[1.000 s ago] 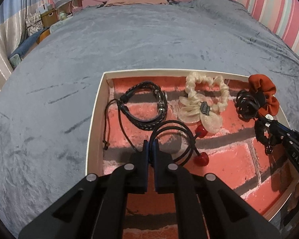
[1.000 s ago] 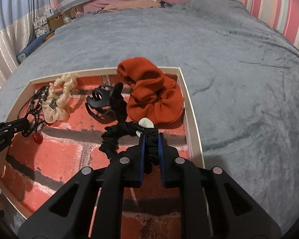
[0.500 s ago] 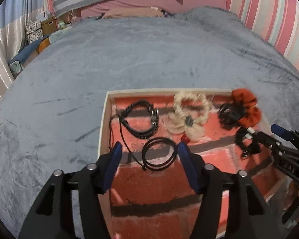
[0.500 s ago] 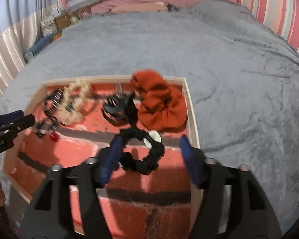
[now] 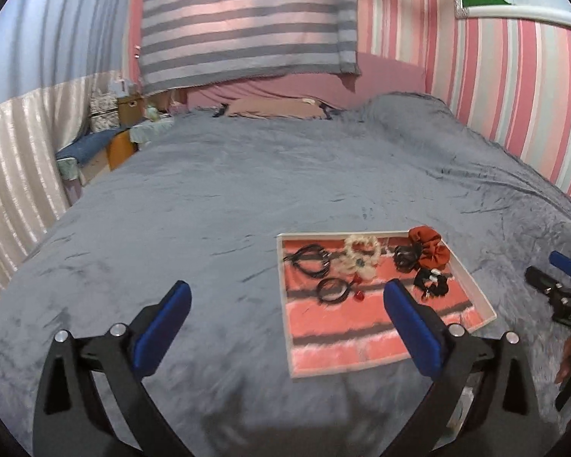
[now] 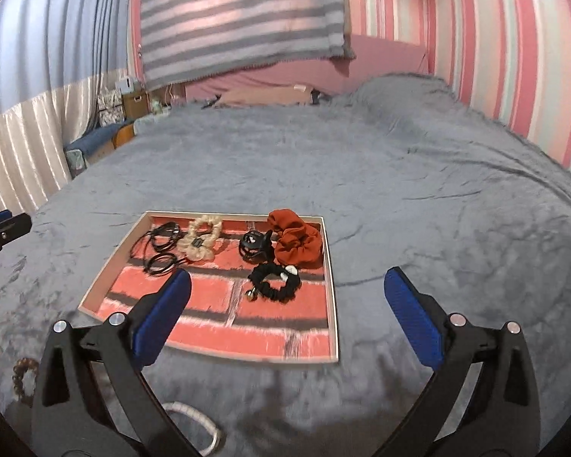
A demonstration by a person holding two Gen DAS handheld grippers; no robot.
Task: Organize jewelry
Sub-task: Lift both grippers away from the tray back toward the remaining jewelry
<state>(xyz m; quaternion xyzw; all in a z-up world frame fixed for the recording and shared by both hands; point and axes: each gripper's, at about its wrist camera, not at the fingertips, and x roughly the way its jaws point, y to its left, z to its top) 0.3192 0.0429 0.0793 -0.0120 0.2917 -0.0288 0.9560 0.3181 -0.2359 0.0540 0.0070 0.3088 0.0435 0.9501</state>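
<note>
Both my tongs, left (image 5: 285,314) and right (image 6: 287,310), gape empty. Tray (image 6: 333,304) on bed holds six pieces; beaded bracelet (image 6: 23,379), white bangle (image 6: 198,424) left outside.

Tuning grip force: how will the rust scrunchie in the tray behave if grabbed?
The rust scrunchie is bunched, gathered fabric, so probably soft and compressible, light, unlikely to roll. It lies against the black claw clip and may nudge it when lifted.
</note>
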